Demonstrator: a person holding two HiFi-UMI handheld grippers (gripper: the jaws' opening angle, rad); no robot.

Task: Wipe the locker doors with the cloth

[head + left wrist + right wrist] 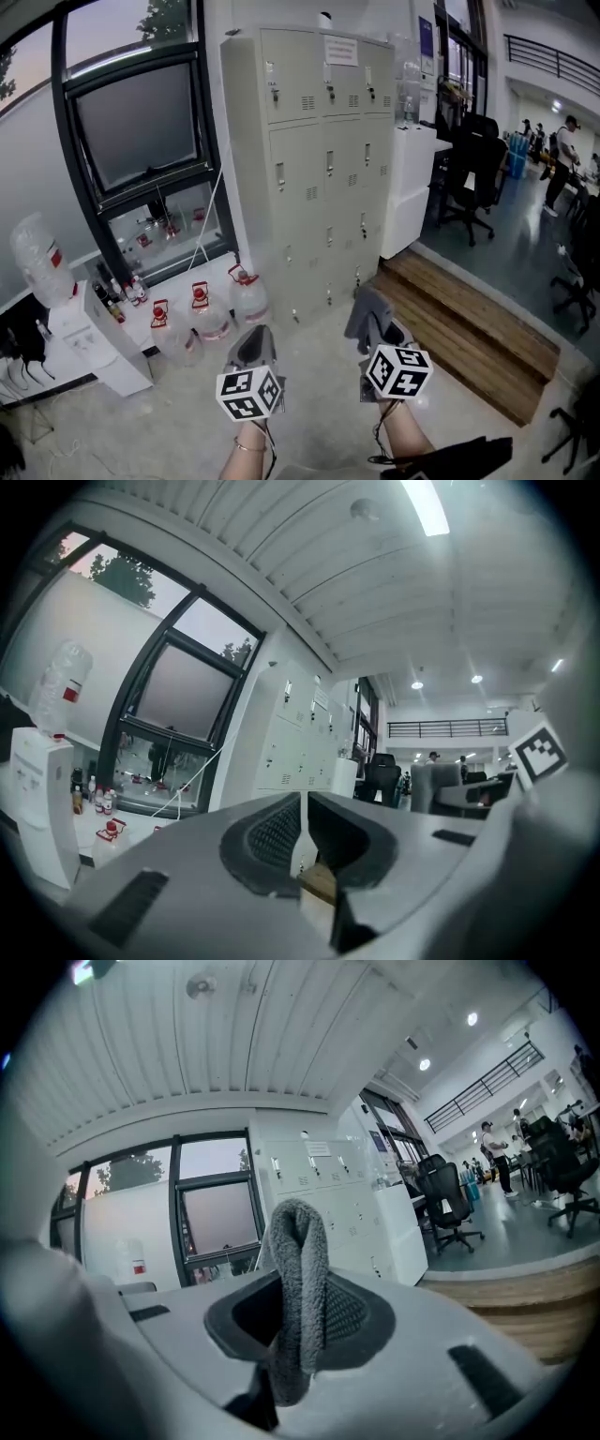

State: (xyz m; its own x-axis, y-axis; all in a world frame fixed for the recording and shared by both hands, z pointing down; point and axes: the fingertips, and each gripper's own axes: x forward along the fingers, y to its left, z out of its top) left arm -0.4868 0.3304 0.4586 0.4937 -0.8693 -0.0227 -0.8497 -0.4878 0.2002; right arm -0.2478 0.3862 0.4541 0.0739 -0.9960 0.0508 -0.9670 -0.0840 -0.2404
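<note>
A tall grey locker bank (323, 159) with several small doors stands ahead, beside a dark window; it also shows far off as lockers (298, 742) and lockers (323, 1194) in the gripper views. My right gripper (372, 321) is shut on a folded grey cloth (298, 1288), which sticks up between its jaws. The cloth (367, 309) hangs a little way short of the lower lockers. My left gripper (253, 349) is shut with nothing in it, its jaws meeting in the left gripper view (304, 832). Both grippers are held low, away from the doors.
Water jugs (211, 314) with red caps stand on the floor left of the lockers. A water dispenser (70, 323) is at far left. A wooden step (469, 323) lies to the right, with office chairs (469, 178) and people beyond. A white cabinet (410, 183) adjoins the lockers.
</note>
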